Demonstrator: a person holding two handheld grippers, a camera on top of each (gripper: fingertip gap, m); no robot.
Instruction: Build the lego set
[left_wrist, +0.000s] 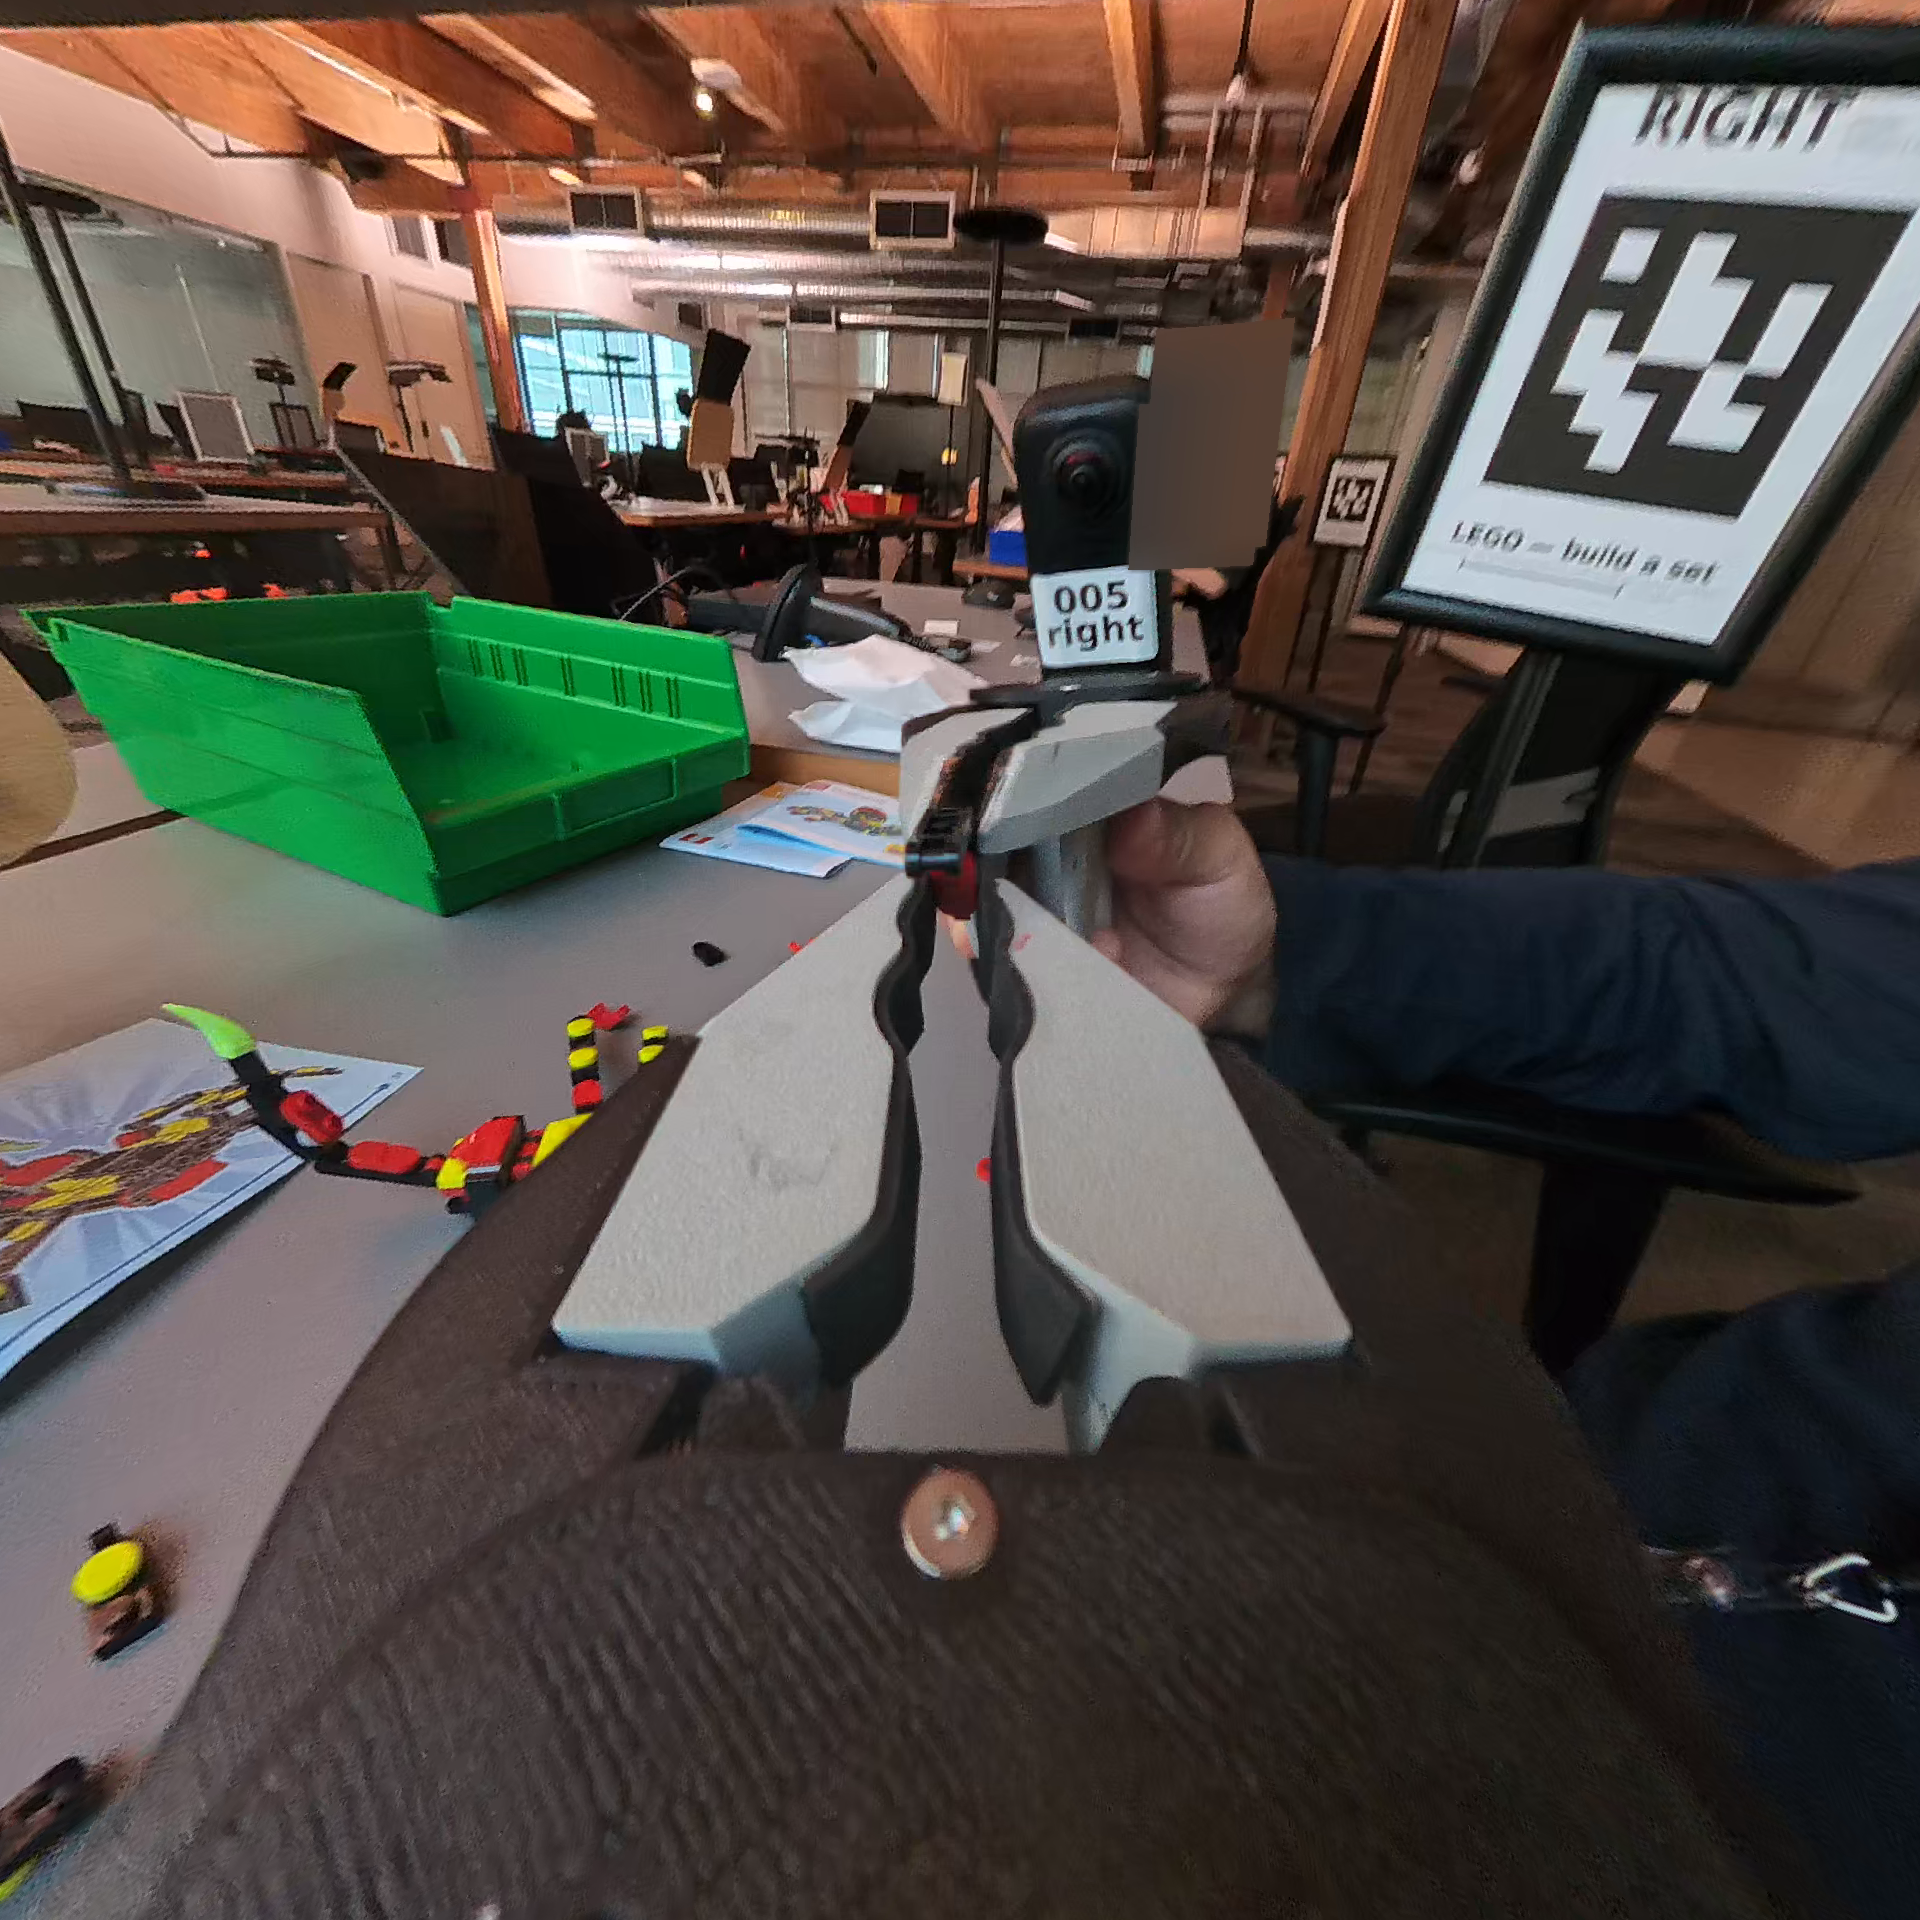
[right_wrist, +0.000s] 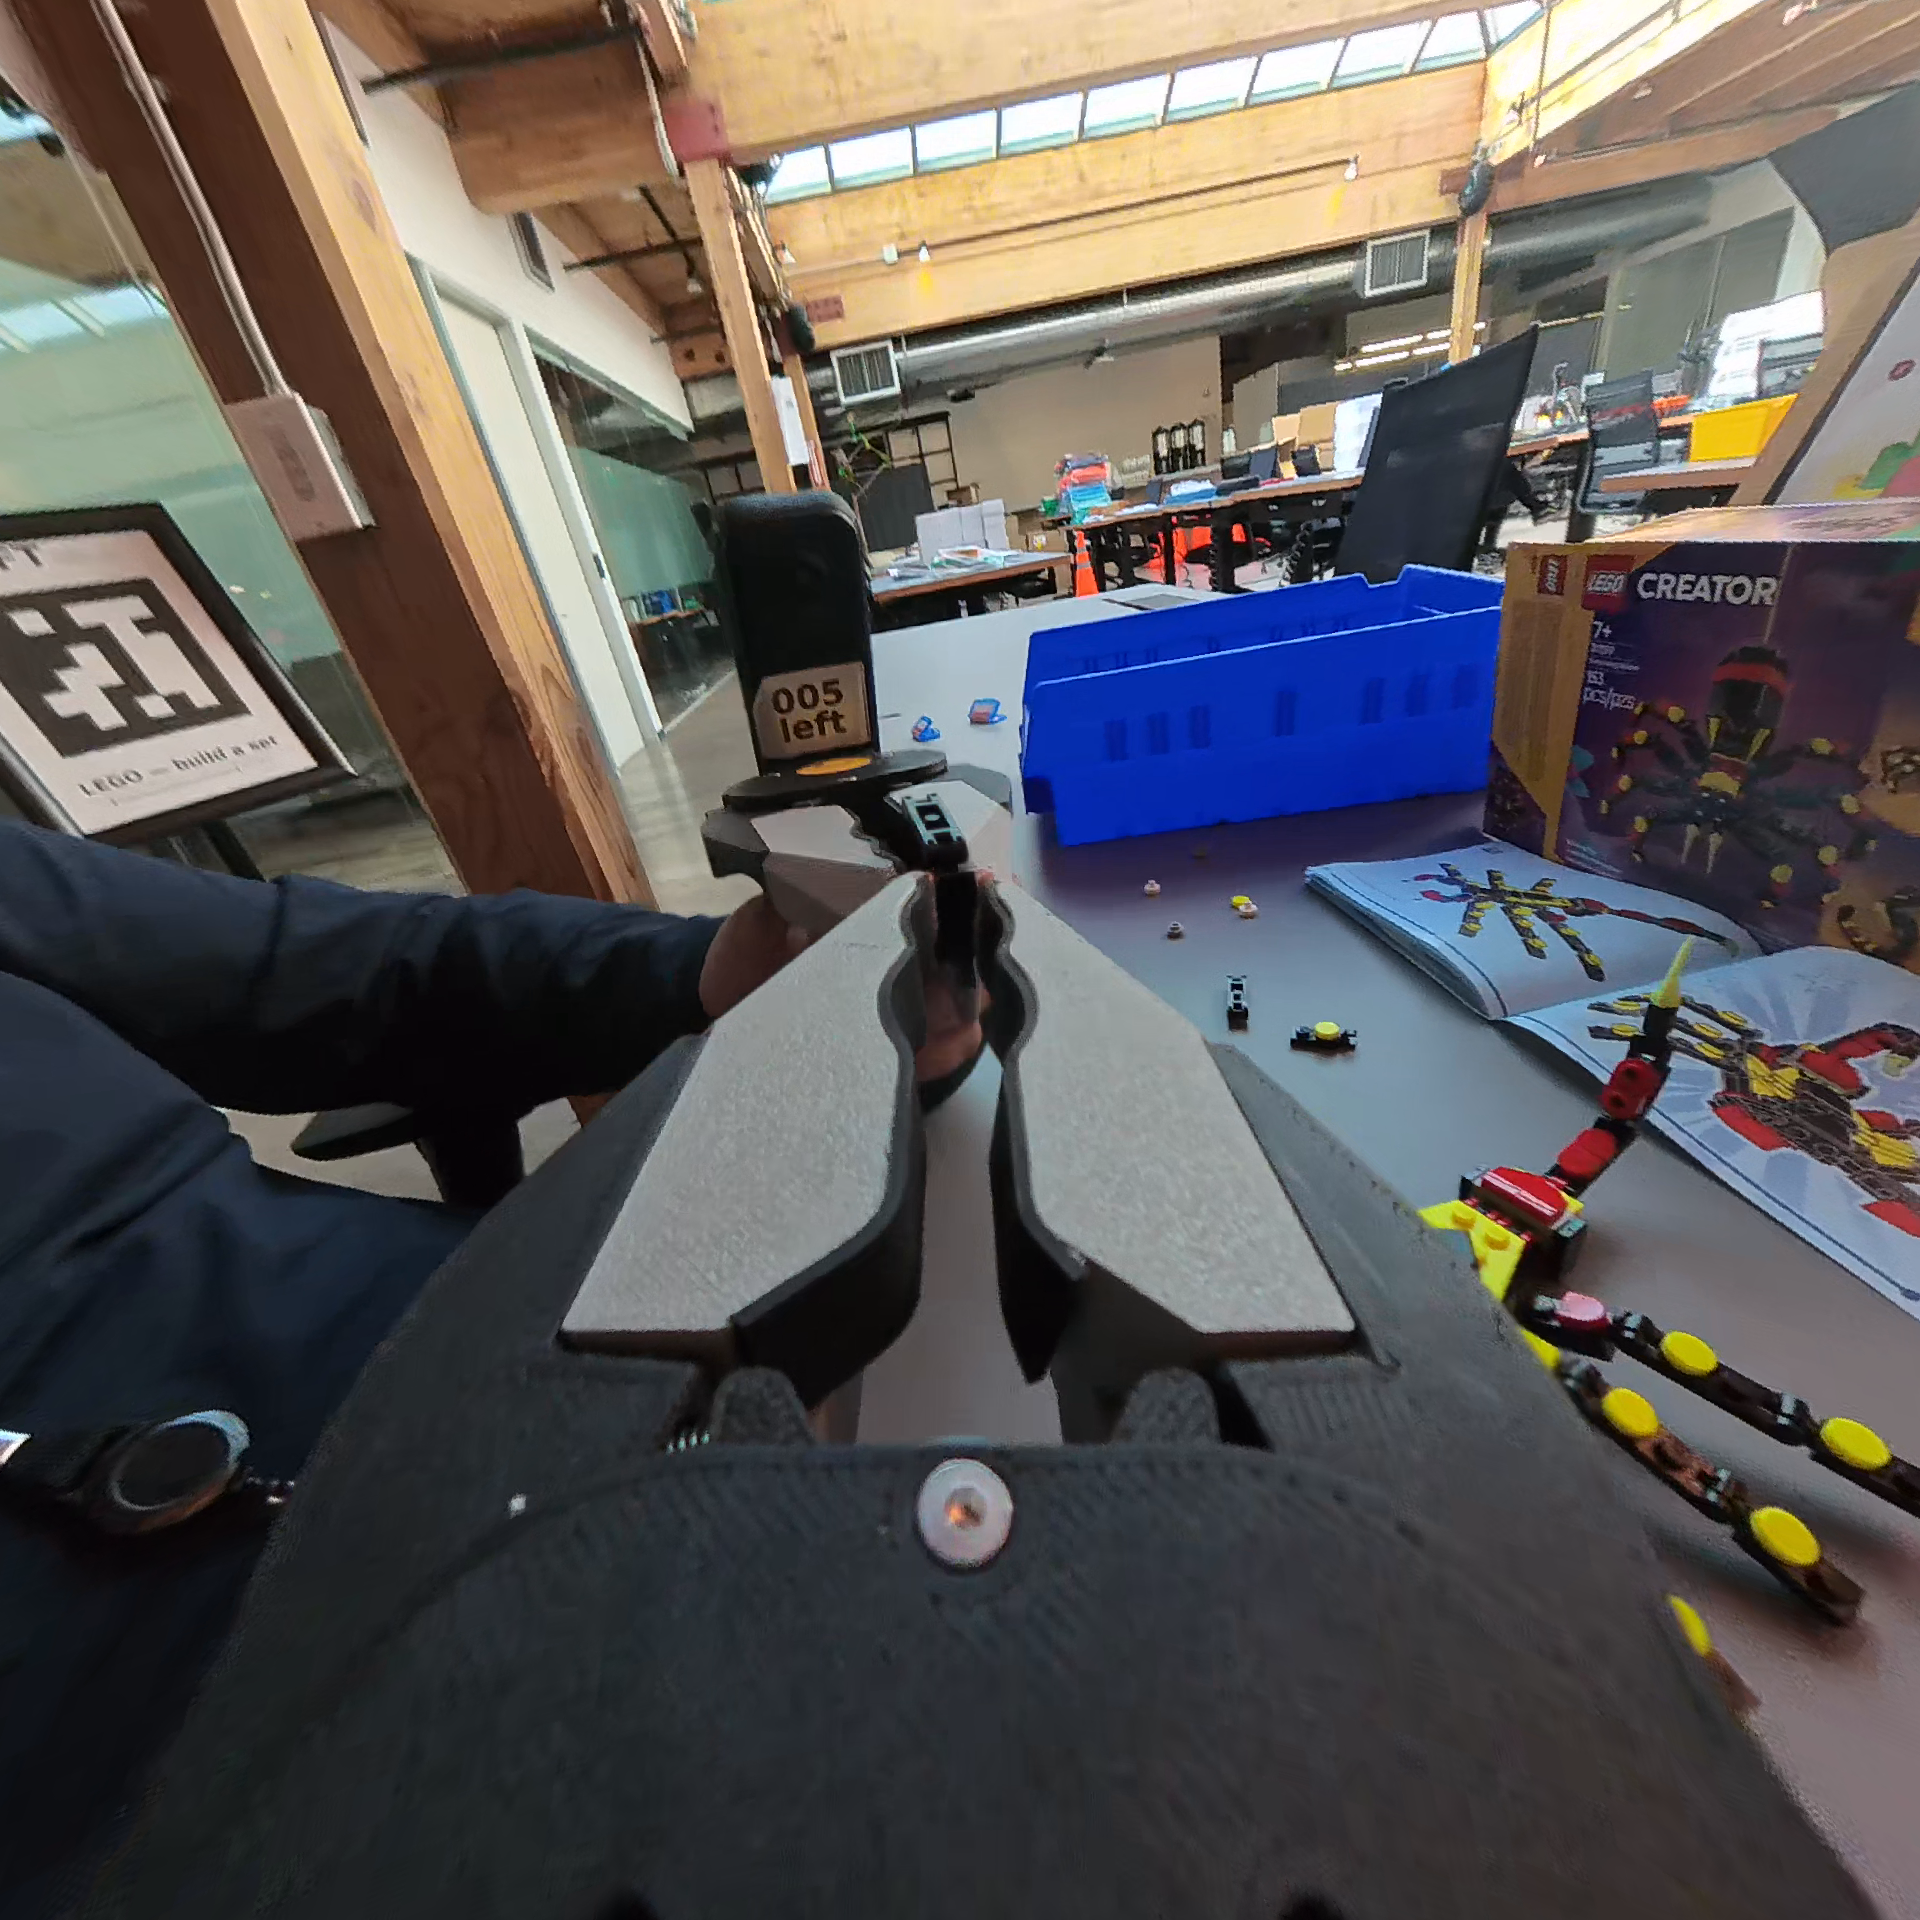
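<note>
Your fingers on the left gripper (left_wrist: 948, 914) pinch a small red lego piece (left_wrist: 954, 883). Fingers on your right gripper (right_wrist: 956, 914) squeeze a thin black lego bar (right_wrist: 954, 935). Both meet in the air, beside the grey table (left_wrist: 312, 935) with the big green plastic bin (left_wrist: 416, 727) and red-and-yellow lego model (left_wrist: 488, 1148).
</note>
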